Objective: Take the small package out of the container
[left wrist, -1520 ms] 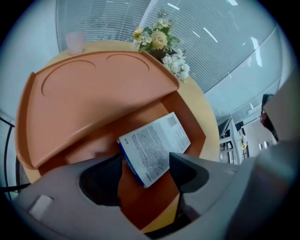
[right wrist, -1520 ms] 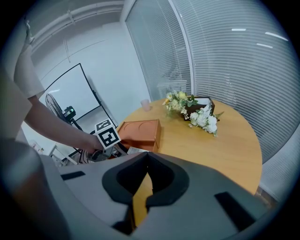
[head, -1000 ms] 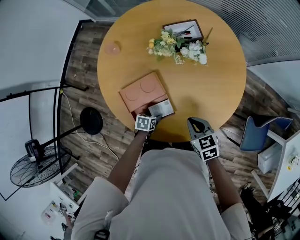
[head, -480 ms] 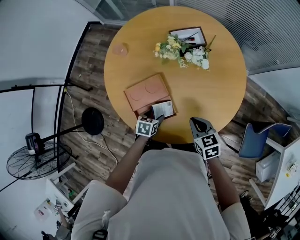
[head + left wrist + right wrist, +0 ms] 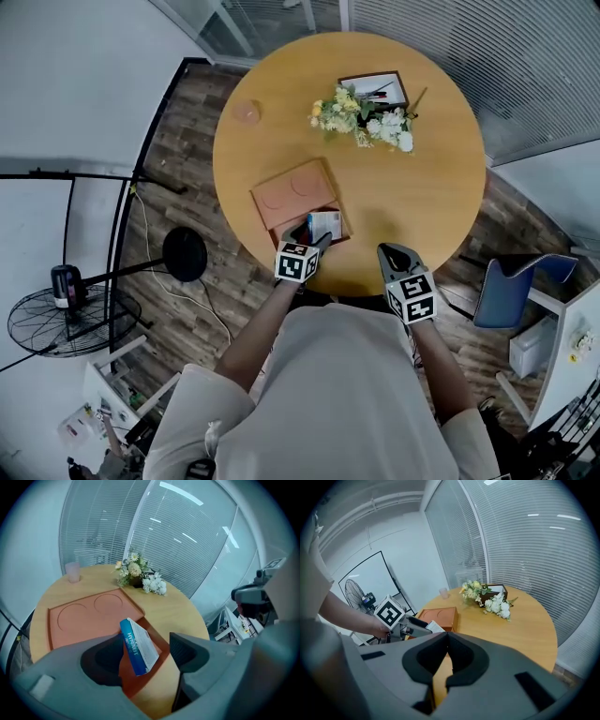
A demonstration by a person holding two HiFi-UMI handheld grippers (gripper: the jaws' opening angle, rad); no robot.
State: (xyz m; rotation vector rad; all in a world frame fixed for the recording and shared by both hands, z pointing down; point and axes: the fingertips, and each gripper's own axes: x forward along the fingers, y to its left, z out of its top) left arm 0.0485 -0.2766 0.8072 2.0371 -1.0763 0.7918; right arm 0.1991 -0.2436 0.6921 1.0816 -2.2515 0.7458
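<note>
A terracotta container (image 5: 291, 192) lies open near the round table's front edge, its flat lid (image 5: 89, 616) with two round dents folded out to the left. The small blue and white package (image 5: 324, 225) stands tilted on edge in the open half. My left gripper (image 5: 309, 236) is open, its jaws on either side of the package (image 5: 138, 645); the package leans toward the left jaw and a gap shows on its right. My right gripper (image 5: 394, 255) hovers shut at the table's front edge, holding nothing. In the right gripper view the container (image 5: 439, 616) sits beyond the shut jaws.
A bunch of white and yellow flowers (image 5: 366, 108) lies at the table's far side beside a dark tray (image 5: 375, 87) with pens. A pink cup (image 5: 247, 112) stands at the far left. A floor fan (image 5: 56, 319), a lamp base (image 5: 183, 253) and a blue chair (image 5: 497, 286) surround the table.
The package has gone from lying flat in the container to standing tilted on its edge between the left jaws. The right gripper has stayed at the table's edge.
</note>
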